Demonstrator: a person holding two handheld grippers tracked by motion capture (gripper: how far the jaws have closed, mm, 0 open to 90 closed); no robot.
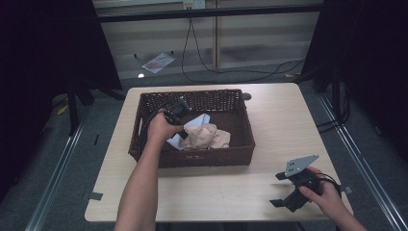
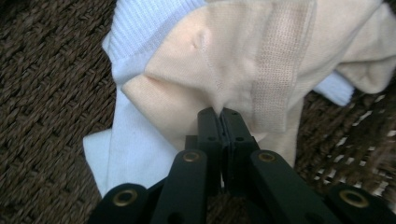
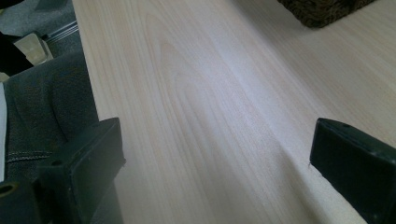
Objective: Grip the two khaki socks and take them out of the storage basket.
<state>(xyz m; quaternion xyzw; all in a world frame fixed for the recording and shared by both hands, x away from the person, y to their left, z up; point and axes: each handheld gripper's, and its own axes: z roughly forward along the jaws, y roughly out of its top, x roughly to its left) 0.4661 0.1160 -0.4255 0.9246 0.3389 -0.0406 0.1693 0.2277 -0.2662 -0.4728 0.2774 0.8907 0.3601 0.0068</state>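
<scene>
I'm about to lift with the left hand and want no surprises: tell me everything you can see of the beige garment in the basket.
The beige garment is soft, thin knit cloth, crumpled in a heap on the floor of the dark wicker basket. A strip of coarser mesh weave runs across it, and seams show. It lies on top of a pale blue ribbed cloth, which sticks out beside it. The left gripper is shut on a pinched-up fold of it.
</scene>
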